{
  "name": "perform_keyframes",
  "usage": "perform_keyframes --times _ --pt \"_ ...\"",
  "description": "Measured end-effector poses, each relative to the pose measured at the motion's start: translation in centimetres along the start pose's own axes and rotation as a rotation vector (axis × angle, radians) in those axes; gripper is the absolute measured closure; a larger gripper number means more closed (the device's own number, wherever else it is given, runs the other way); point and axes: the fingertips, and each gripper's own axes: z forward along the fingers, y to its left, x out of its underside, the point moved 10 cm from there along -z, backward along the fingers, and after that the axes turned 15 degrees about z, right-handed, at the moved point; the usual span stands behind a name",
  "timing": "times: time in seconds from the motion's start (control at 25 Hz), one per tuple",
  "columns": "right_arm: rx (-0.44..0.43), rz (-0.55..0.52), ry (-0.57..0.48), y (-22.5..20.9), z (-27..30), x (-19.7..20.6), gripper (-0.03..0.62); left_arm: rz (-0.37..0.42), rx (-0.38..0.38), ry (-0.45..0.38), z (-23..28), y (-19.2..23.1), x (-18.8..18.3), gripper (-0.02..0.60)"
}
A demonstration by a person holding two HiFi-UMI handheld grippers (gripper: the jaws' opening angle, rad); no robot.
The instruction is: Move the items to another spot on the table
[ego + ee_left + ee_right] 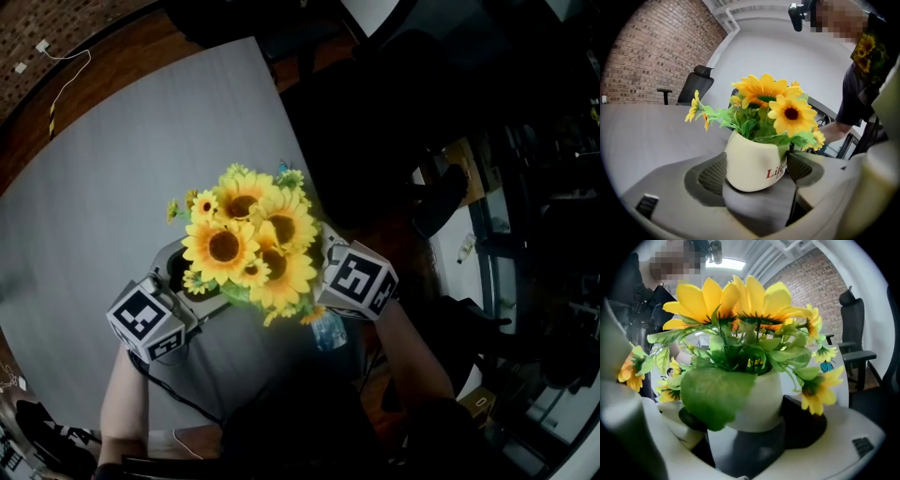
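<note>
Pot (pixel 751 157) and sunflowers (pixel 248 244) are at the near right part of the grey desk (pixel 112 187), close in front of you, with one set of tongs on each side.

Your left tongs (pixel 755 169) stand wide. Both ribbed pads (pixel 711 176) lie against the cream wall of the pot, one on either flank just below its widest part, so they have hold of it. Your right tongs (pixel 750 422) take the same pot from the other side. The dark pad on the right of that view touches the wall. The other is half hidden behind a big green leaf (pixel 717 394), so a full grip there is likely but not certain.

Expect a hard, smooth, glazed pot that is slippery under the pads and would break if dropped. The wall curves in toward the base, so a grip set low could slide off downward. Take it at the belly, where the pads are now. The flowers look artificial, light and floppy. They give no hold and make the load a little top-heavy, so carry it upright. No view shows whether the base is clear of the desk.
</note>
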Motion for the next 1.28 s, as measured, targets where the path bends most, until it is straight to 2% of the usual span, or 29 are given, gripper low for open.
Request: perform_keyframes --times 0.2,0.44,0.56,0.68,0.88,1.04,1.28 --pt "-0.045 0.051 -0.060 2.0 -0.8 -0.7 0.143 0.046 -0.029 -0.028 -2.0 -1.4 -2.4 0.160" --pt "-0.185 0.118 -0.189 4.8 -2.4 -1.5 0.143 0.095 -0.041 -0.126 -5.5 -3.4 -6.5 0.217" --pt "-0.204 0.083 -0.216 6.2 -2.6 -2.0 0.141 0.126 -0.030 -0.144 -6.9 -4.4 -7.9 0.218" --pt "-0.223 0.067 -0.226 7.4 -3.0 -2.2 0.141 0.138 -0.056 -0.143 -8.1 -5.4 -8.2 0.229" --pt "-0.245 0.029 -0.229 9.6 -3.7 -2.8 0.140 0.107 -0.083 -0.128 -9.8 -7.8 -8.9 0.232" --pt "-0.250 -0.004 -0.249 11.6 -3.5 -3.9 0.140 0.105 -0.123 -0.172 -11.9 -8.9 -9.5 0.232" --pt "-0.280 -0.065 -0.241 14.1 -4.2 -4.6 0.135 0.088 -0.183 -0.150 -13.8 -12.1 -10.2 0.232"
